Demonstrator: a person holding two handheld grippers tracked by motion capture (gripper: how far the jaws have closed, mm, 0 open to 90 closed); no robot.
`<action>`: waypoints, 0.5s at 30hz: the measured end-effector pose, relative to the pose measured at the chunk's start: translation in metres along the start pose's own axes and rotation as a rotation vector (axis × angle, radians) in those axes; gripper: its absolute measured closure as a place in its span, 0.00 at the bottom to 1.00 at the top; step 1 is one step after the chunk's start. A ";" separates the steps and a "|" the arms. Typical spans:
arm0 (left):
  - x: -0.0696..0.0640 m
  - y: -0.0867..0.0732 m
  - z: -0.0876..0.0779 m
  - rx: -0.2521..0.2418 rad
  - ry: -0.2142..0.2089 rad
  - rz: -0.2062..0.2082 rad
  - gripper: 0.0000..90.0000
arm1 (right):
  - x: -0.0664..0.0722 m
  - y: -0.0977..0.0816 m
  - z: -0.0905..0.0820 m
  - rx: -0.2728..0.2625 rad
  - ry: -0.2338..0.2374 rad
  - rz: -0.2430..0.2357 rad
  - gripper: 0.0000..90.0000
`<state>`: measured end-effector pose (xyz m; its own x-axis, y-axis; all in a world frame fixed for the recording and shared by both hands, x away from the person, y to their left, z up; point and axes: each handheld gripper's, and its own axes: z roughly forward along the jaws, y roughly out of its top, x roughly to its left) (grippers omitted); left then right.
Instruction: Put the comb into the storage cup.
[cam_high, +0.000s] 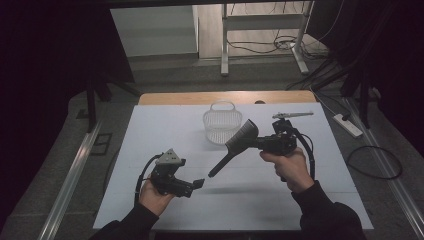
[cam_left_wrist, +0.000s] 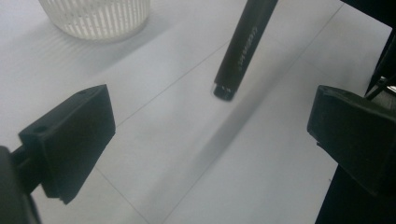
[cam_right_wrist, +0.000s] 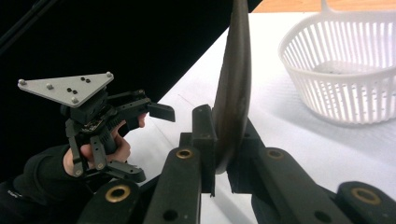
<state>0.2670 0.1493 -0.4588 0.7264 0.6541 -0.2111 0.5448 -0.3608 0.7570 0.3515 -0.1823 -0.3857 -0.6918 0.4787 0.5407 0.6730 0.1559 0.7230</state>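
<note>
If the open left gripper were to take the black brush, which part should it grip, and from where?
Probably the free handle end: a slim, straight shaft slanting down toward the left gripper. Come from the handle's side, jaws straddling it. The right gripper already clamps the wide head.

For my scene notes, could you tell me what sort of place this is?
Probably a lab recording station: a white-covered table, cables and a power strip on the floor, and a bare desk frame behind.

A lab-like recording room: dark curtains (cam_high: 45, 60), loose floor cables (cam_high: 280, 45), a power strip (cam_high: 348, 125), a white-covered table (cam_high: 165, 125).
</note>
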 end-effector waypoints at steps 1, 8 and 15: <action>0.000 -0.001 -0.001 0.003 0.001 0.000 0.01 | 0.000 0.000 -0.001 -0.003 -0.003 -0.005 0.93; 0.001 -0.004 -0.007 -0.009 -0.006 0.006 0.00 | 0.002 0.003 -0.004 -0.014 -0.022 -0.020 0.93; 0.003 -0.010 -0.016 -0.014 -0.008 0.022 0.01 | 0.001 0.005 -0.008 -0.031 -0.026 -0.020 0.93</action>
<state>0.2568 0.1653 -0.4567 0.7413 0.6408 -0.1996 0.5229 -0.3650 0.7703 0.3521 -0.1880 -0.3784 -0.6978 0.4984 0.5145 0.6501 0.1391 0.7470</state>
